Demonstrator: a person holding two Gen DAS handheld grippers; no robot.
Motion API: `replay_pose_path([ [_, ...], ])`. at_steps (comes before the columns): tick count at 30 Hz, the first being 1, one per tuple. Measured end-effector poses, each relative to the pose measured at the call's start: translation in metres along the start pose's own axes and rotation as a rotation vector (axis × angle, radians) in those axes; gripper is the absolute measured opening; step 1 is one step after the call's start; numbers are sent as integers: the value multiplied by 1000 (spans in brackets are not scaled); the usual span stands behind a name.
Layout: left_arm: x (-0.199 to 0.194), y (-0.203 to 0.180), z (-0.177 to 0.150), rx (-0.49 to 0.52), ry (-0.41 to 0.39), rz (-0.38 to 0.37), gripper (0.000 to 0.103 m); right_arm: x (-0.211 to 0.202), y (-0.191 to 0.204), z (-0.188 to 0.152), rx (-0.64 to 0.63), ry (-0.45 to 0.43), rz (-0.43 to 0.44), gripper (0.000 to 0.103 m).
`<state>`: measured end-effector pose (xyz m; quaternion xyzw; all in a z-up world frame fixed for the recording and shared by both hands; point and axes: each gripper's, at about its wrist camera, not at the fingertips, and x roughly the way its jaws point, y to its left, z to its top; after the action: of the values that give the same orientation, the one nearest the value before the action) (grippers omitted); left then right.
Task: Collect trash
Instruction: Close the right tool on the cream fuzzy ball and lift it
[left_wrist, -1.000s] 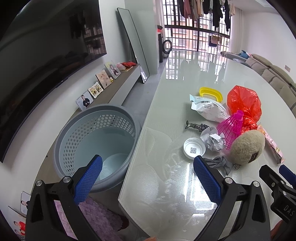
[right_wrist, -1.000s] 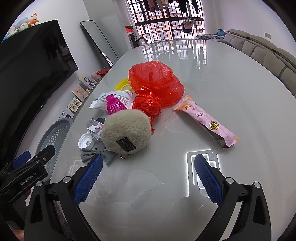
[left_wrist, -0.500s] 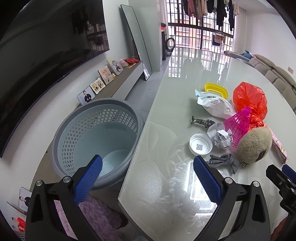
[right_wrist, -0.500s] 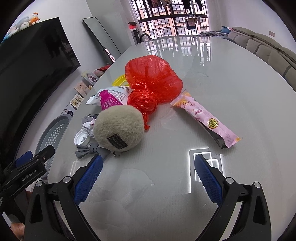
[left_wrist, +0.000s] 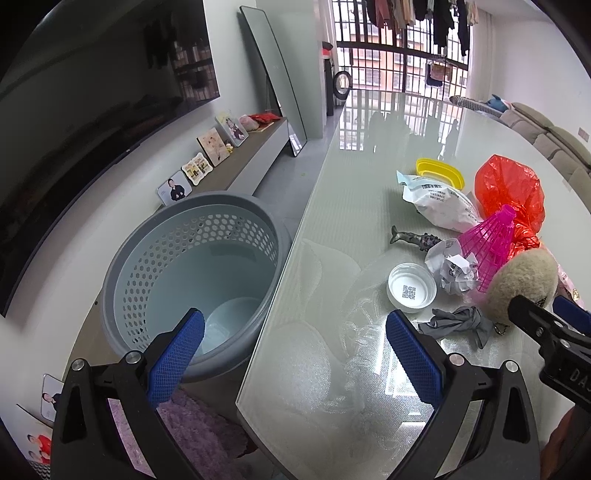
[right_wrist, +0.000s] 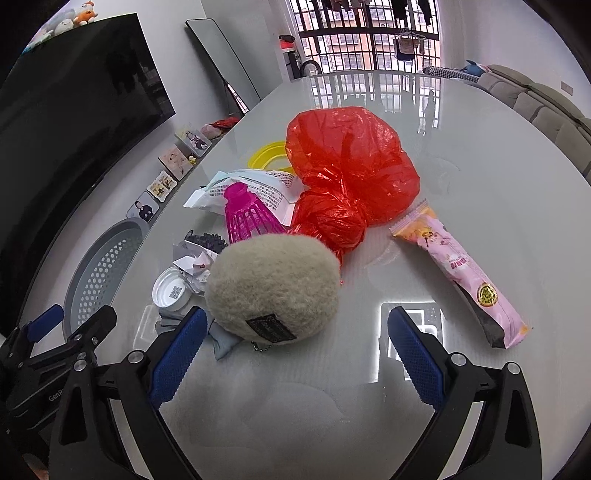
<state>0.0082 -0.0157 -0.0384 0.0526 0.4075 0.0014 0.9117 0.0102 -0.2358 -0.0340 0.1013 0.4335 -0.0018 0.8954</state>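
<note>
Both claws gape wide and hold nothing. The left claw (left_wrist: 293, 347) hangs over the bench's (left_wrist: 332, 387) left edge, above the gap between the glass top and the grey perforated laundry basket (left_wrist: 192, 266) standing on the floor just beside that edge. The right claw (right_wrist: 295, 343) hovers over the near part of the bench, its left finger beside the beige plush pouch (right_wrist: 271, 284). Clustered by the left edge lie a crumpled paper ball (left_wrist: 452, 269), white lid (left_wrist: 411, 288), grey cloth scrap (left_wrist: 458, 325), pink shuttlecock (right_wrist: 247, 216), red plastic bag (right_wrist: 351, 173) and pink snack wrapper (right_wrist: 458, 273).
</note>
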Motion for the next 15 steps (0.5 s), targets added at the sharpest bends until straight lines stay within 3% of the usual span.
replay_pose_path([
  [8, 3, 2, -2, -15, 6, -17, 97, 8, 12, 5, -52, -9, -31, 93],
  [12, 2, 2, -2, -14, 1, -15, 97, 12, 14, 5, -72, 5, -38, 73],
  [15, 1, 1, -3, -14, -4, -24, 97, 14, 16, 5, -80, 10, -31, 68],
])
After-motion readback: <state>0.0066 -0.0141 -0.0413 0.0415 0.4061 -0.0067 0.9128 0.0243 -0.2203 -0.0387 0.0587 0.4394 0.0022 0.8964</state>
